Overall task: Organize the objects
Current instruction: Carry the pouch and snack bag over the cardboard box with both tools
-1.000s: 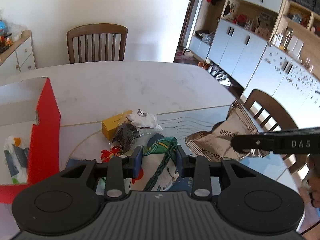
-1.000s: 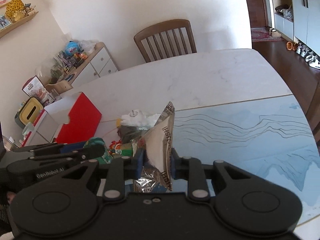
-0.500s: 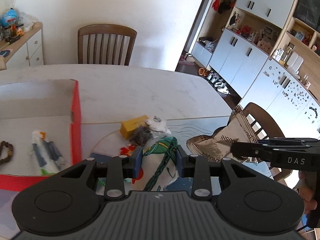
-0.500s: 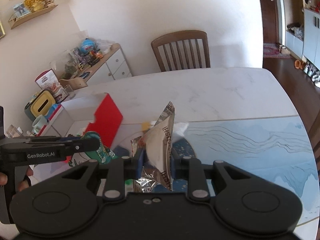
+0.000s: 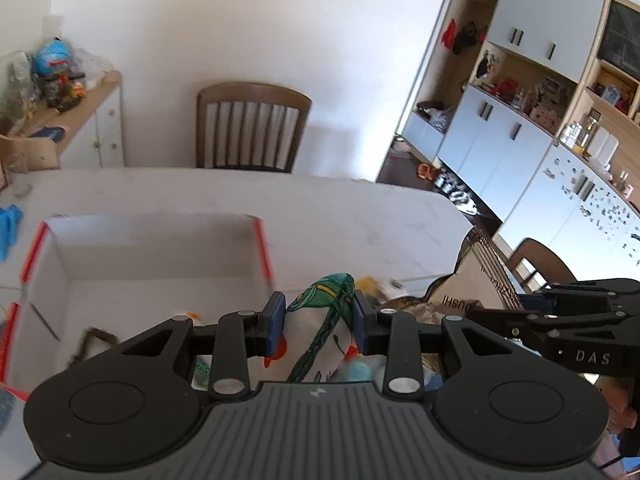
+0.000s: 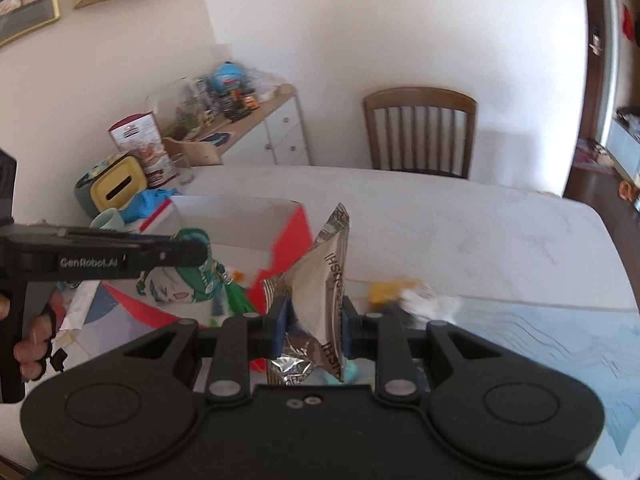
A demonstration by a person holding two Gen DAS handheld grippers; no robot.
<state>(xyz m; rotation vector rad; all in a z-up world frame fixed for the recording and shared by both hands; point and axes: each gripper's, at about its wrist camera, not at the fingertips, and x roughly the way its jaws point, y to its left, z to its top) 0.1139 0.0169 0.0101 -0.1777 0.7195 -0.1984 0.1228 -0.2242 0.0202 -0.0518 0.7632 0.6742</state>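
My left gripper (image 5: pixel 319 322) is shut on a white and green printed pouch (image 5: pixel 324 332) and holds it in the air at the near right corner of the open red and white box (image 5: pixel 160 248). The pouch also shows in the right wrist view (image 6: pixel 180 280), under the left gripper's finger. My right gripper (image 6: pixel 314 326) is shut on a silver and brown snack bag (image 6: pixel 324 280), raised above the table; the bag also shows in the left wrist view (image 5: pixel 468 284). The box (image 6: pixel 292 236) lies left of the snack bag.
Small loose items, a yellow one (image 6: pixel 386 290) and a white crumpled one (image 6: pixel 430 300), lie on the marble table (image 6: pixel 460 232) by the blue mat (image 6: pixel 560 344). A bracelet (image 5: pixel 90 342) lies in the box. A chair (image 5: pixel 250 132) stands at the far side, a cluttered sideboard (image 6: pixel 248 128) at the left.
Both grippers have risen and swung left toward the box, each keeping its item. The box interior has come into full view under the left gripper.
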